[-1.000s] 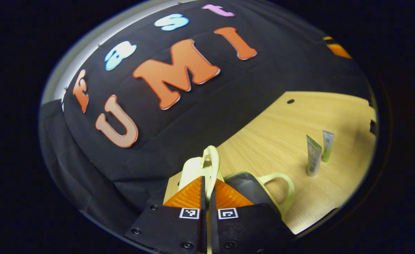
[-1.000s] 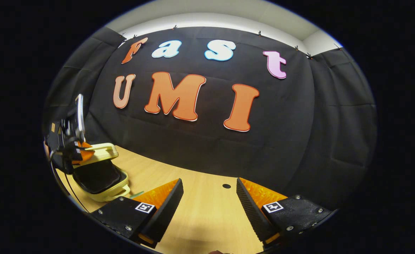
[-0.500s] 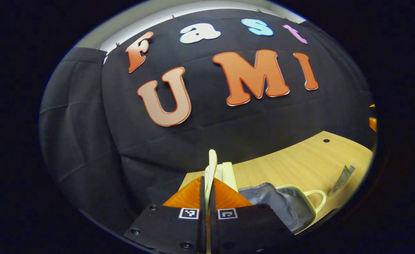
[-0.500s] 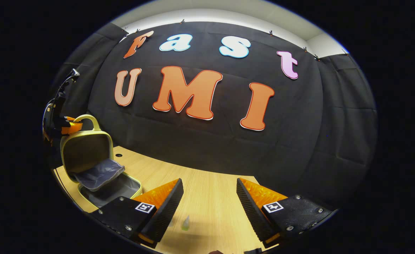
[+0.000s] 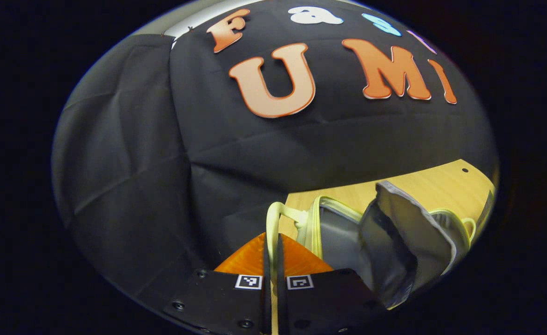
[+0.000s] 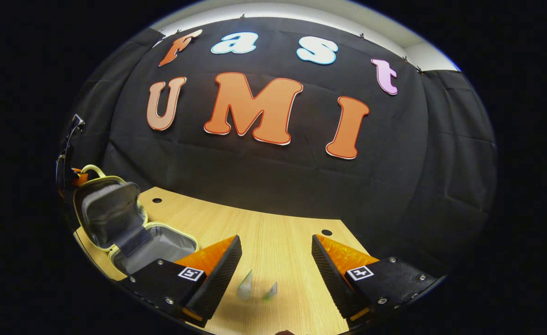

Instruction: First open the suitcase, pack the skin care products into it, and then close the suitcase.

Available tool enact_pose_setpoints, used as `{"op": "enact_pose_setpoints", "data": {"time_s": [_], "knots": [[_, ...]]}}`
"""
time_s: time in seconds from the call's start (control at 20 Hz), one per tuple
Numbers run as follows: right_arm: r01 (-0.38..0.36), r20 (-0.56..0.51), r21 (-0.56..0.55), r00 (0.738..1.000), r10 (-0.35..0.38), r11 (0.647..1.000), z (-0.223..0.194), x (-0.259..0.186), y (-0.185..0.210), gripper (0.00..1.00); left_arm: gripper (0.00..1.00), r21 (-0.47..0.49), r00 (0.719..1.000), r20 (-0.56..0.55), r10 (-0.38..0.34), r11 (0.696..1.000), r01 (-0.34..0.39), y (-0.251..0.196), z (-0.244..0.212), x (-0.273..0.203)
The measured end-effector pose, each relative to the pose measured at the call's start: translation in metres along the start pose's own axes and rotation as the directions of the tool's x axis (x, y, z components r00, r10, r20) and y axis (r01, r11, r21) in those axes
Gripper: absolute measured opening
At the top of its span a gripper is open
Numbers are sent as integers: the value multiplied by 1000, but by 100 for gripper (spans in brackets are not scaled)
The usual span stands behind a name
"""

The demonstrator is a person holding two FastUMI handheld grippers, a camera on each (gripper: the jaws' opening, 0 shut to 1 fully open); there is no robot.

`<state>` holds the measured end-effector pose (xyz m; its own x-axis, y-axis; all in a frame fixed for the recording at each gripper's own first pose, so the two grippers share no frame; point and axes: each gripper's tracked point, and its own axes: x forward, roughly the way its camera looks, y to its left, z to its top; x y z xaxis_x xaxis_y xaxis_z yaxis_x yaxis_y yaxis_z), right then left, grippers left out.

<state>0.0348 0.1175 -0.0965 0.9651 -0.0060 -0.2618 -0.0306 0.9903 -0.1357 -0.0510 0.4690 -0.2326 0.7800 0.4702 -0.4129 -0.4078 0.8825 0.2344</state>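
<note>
my left gripper (image 5: 272, 251) is pinched narrow on the pale yellow handle (image 5: 273, 218) of the suitcase (image 5: 347, 232), both fingers pressing the thin loop between them. in the left gripper view the handle rises out of the pinch and curves over to the yellow-edged lid, which stands raised. the grey lining is open to the camera, and a grey inner flap (image 5: 408, 232) hangs across the opening to the right. behind it a second pale handle (image 5: 462, 225) shows at the far edge, over the wooden table (image 5: 422, 184).

my right gripper (image 6: 275, 253) is spread wide and holds nothing; bare tabletop lies between its fingers. in the right gripper view the suitcase (image 6: 129, 228) sits at the far left of the table (image 6: 273, 228), its lid (image 6: 108, 211) tilted up and back and its grey-lined base lying open on the wood just beside my left-hand finger. my left gripper (image 6: 78, 177) shows small at the top of that lid, at the handle loop.

two small skin care tubes (image 6: 257, 288) stand on the table low in the gap between my right gripper's fingers, close together, one pale and one greenish. they are blurred and i cannot make out more. they are apart from the suitcase and outside it
</note>
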Motion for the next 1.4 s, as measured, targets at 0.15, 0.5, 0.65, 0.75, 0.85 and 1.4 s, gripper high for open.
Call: {"op": "enact_pose_setpoints", "data": {"time_s": [0.15, 0.5, 0.65, 0.75, 0.85, 1.4], "knots": [[3, -33, 3, 999, -3, 1000, -9, 4, 7, 96, 8, -12, 993, -104, 47, 999, -49, 24, -53, 30], [-14, -87, 2, 996, 14, 1000, -39, 5, -5, 96, 47, -1, 988, -118, 101, 995, -102, 4, -72, 18], [-30, -104, -8, 994, 29, 1000, -58, 7, -19, 96, 57, 1, 999, -21, 32, 999, -32, -51, -31, -16], [-51, -125, -10, 991, 50, 999, -72, 8, -28, 96, 74, -1, 998, 43, -50, 999, 51, -112, -5, -44], [-74, -132, -11, 989, 72, 997, -78, 9, -35, 96, 85, 16, 989, 82, -126, 992, 125, -169, 16, -66], [-172, -116, -25, 979, 168, 985, -88, 5, -80, 96, 97, 124, 862, 123, -492, 869, 478, -416, 33, -171]]}}
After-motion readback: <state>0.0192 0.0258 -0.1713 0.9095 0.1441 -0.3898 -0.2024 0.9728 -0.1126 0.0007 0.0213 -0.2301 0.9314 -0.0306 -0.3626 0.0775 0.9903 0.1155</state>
